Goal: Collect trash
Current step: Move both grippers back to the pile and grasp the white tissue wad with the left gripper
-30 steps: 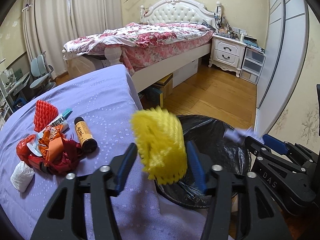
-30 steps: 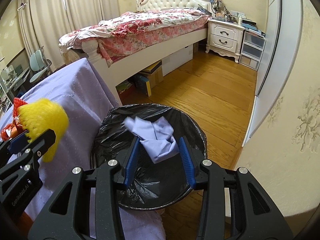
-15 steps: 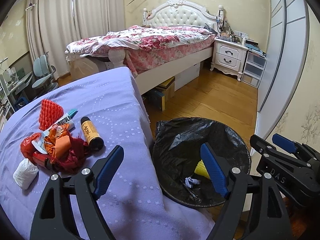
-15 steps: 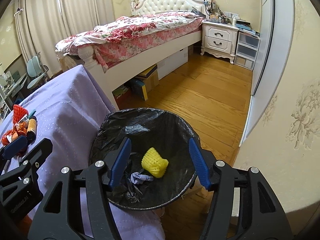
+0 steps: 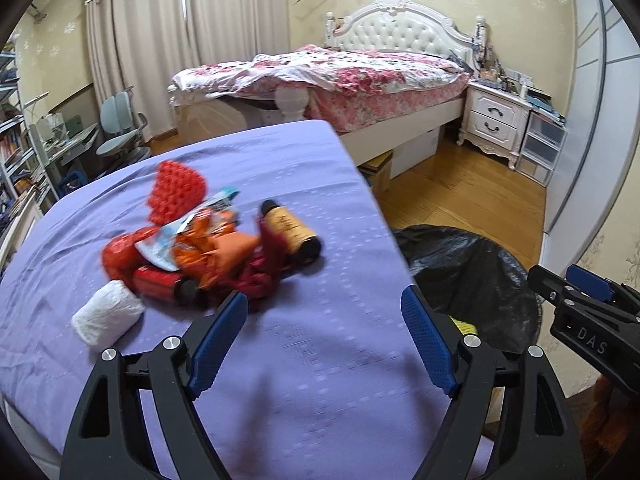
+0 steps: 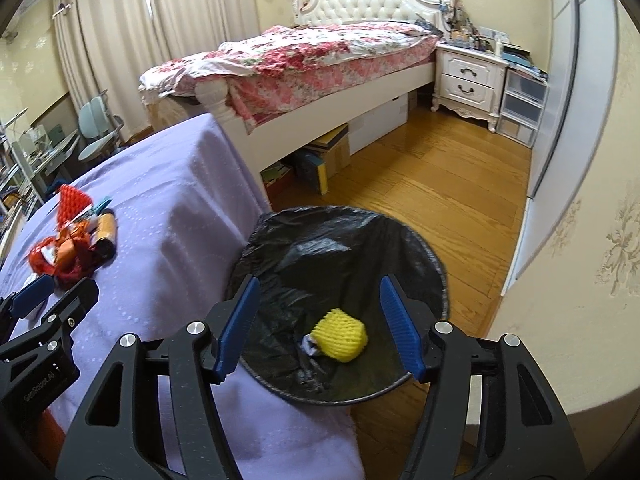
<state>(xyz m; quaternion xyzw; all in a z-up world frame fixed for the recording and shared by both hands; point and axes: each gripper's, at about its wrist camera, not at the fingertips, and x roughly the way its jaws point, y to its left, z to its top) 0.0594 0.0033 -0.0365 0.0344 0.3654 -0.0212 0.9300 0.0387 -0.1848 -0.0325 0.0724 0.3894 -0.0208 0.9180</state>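
- Left wrist view: my left gripper (image 5: pixel 322 344) is hanging over the purple-covered table (image 5: pixel 280 168), its fingers spread wide and holding nothing.
- The trash pile (image 5: pixel 208 248) is lying ahead of those fingers and off to their left, the nearest red wrapper almost touching the left fingertip (image 5: pixel 234 312).
- In that heap I am making out a red foam net (image 5: pixel 176 188) at the far side, orange wrappers in the middle, and a brown bottle (image 5: pixel 290 232) on the right edge, its long axis slanting from far-left to near-right, dark cap end toward me.
- A white wad (image 5: pixel 108 318) is sitting apart from the heap, further left and nearer me.
- The black-lined bin (image 5: pixel 480 264) is standing off the table's right edge, with my right gripper (image 5: pixel 576 292) poking in beyond it; from here I cannot tell how that one stands.
- Right wrist view: my right gripper (image 6: pixel 318 328) is hovering over the bin (image 6: pixel 344 248), fingers parted and empty, framing a yellow foam net (image 6: pixel 340 334) and a pale scrap (image 6: pixel 310 344) on the liner.
- The trash pile (image 6: pixel 76 244) is far off to the left here, well apart from these fingers, with my left gripper (image 6: pixel 36 300) just beside it.
- My read: the left one is plainly nearer, so the next pick looks like its job, reaching forward and left.
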